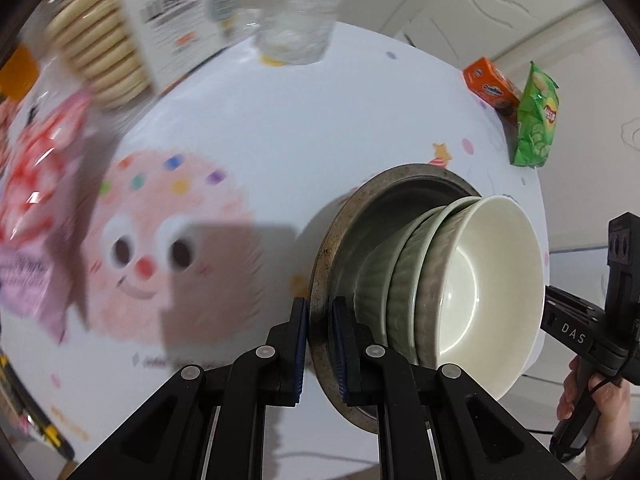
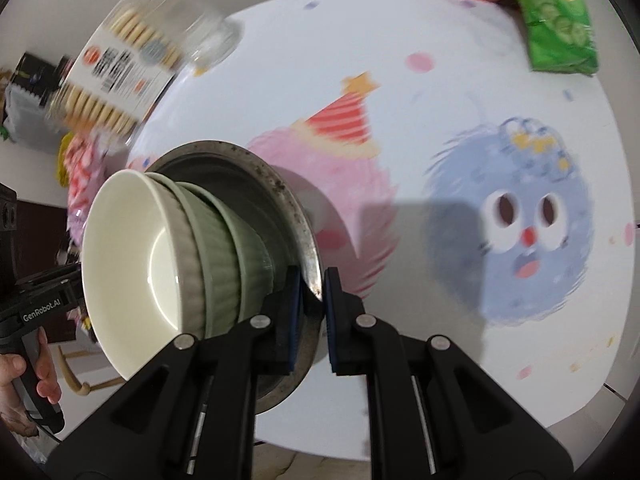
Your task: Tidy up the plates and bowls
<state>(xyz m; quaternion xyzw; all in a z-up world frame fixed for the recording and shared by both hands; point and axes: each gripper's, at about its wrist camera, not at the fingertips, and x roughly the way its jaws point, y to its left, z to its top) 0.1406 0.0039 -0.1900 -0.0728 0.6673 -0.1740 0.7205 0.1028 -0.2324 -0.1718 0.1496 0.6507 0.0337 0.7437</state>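
Note:
A speckled grey plate [image 1: 326,248] [image 2: 298,216] carries a nested stack of bowls: a white bowl [image 1: 492,280] [image 2: 132,256] on top, ribbed green bowls [image 1: 404,276] [image 2: 224,256] under it. The stack hangs above the table, held from two sides. My left gripper [image 1: 320,320] is shut on the plate's rim at one side. My right gripper [image 2: 310,284] is shut on the rim at the opposite side. Each wrist view shows the other gripper and the hand holding it at the frame's edge.
The table [image 1: 320,112] has a white cloth printed with cartoon faces. On it stand a clear glass [image 1: 296,28], a pack of round biscuits [image 1: 100,56], a red and pink snack bag [image 1: 36,176], an orange box [image 1: 490,84] and a green crisp bag [image 1: 534,120].

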